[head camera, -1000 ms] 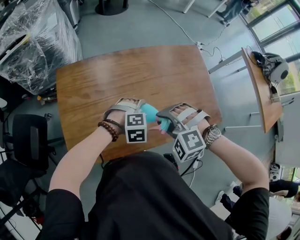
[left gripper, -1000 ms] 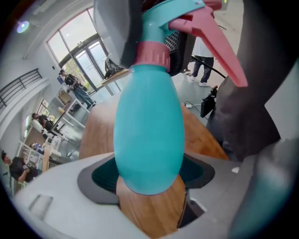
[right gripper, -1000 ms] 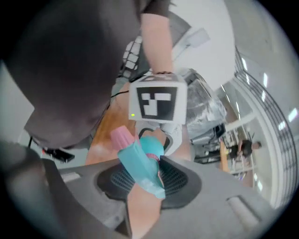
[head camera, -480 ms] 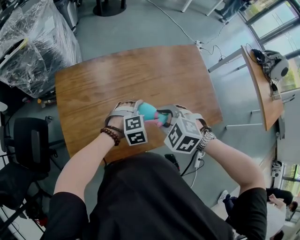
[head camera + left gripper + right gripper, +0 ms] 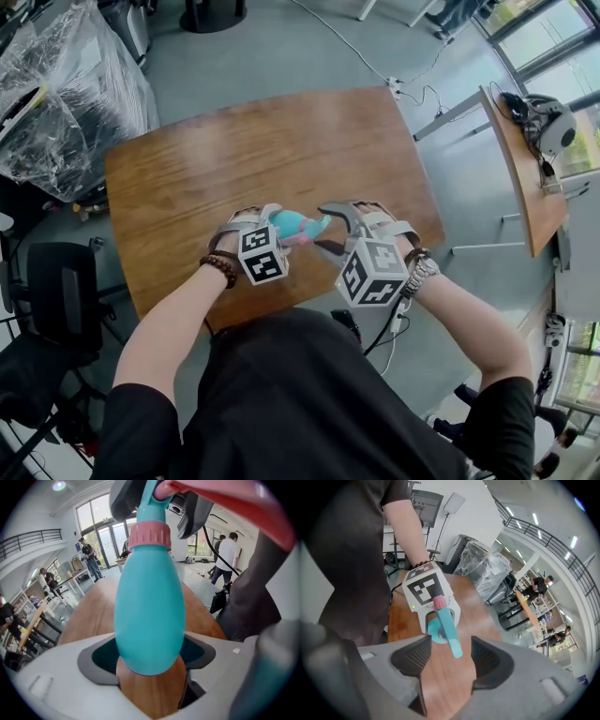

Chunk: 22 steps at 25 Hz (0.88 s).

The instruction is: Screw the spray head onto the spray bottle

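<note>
- The left claw (image 5: 150, 657) pinches the spray bottle (image 5: 150, 606): its 2 dark pads press on the fat lower part of the teal body, one on each side.
- The bottle lies roughly level above the bench (image 5: 234, 141), with its neck pointing toward the right claw (image 5: 330, 228).
- The spray head (image 5: 151, 501) sits on the bottle's neck, and a pink ring (image 5: 150, 536) marks the join.
- In the right gripper view, the right claw (image 5: 450, 660) is spreading. Its 2 ribbed pads stand clear on either side of the spray head's teal nozzle (image 5: 451, 637) and press on nothing.
- That same view shows a pink trigger (image 5: 439, 603) above the nozzle, and behind it the left claw's marker cube (image 5: 424, 587).
- In the head view both claws meet over the near edge of the bench, in front of the person, with the bottle (image 5: 289, 223) between them.
- The left wrist wears a bead bracelet (image 5: 217, 268) and the right wrist a watch (image 5: 422, 272).
- Beyond the bench, a plastic-wrapped bundle (image 5: 56, 94) stands at the far left and a black chair (image 5: 58, 291) sits nearer on the same side.
- A 2nd desk (image 5: 523, 178) stands well apart on the right.
</note>
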Each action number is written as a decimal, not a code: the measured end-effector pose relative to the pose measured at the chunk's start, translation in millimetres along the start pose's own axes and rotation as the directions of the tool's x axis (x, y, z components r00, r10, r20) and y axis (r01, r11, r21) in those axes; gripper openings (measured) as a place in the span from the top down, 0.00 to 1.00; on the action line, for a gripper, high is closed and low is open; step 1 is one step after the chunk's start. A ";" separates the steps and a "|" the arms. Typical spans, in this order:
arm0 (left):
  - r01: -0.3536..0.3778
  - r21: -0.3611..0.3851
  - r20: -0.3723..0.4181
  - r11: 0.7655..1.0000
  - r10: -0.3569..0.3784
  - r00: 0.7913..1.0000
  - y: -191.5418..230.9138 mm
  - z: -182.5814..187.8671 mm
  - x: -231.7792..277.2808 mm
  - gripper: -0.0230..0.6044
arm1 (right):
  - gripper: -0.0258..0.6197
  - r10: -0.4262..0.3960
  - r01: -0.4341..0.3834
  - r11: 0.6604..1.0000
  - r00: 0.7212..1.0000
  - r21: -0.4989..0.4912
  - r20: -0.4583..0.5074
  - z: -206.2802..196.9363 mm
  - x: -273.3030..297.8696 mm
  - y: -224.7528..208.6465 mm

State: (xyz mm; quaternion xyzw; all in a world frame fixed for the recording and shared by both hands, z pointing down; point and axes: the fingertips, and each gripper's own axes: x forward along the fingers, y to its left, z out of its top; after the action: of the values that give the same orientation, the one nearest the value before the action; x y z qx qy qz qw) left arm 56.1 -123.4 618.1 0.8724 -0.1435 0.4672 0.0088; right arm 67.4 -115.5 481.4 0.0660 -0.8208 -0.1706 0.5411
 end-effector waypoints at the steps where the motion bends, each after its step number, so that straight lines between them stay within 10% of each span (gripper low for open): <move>1: 0.002 -0.026 0.012 1.000 -0.001 1.000 3.4 -1.1 2.6 0.31 | 0.58 -0.017 0.017 1.000 1.000 0.015 0.008 -0.7 -3.0 -5.6; 10: -0.039 -0.268 0.126 0.963 0.075 0.989 52.5 -3.0 24.1 0.30 | 0.58 -0.159 0.146 0.955 0.987 0.257 0.030 -29.8 -28.9 -29.6; 22: -0.118 -0.383 0.169 0.916 0.195 0.966 81.7 -4.6 52.9 0.29 | 0.58 -0.211 0.151 0.860 0.975 0.488 0.071 -61.4 -28.5 -8.4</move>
State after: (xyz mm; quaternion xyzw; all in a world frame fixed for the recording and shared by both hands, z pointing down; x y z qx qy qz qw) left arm 58.9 -213.8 654.2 0.8839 -0.2985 0.3391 0.1206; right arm 134.2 -127.8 475.6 0.2642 -0.8590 -0.0159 0.4382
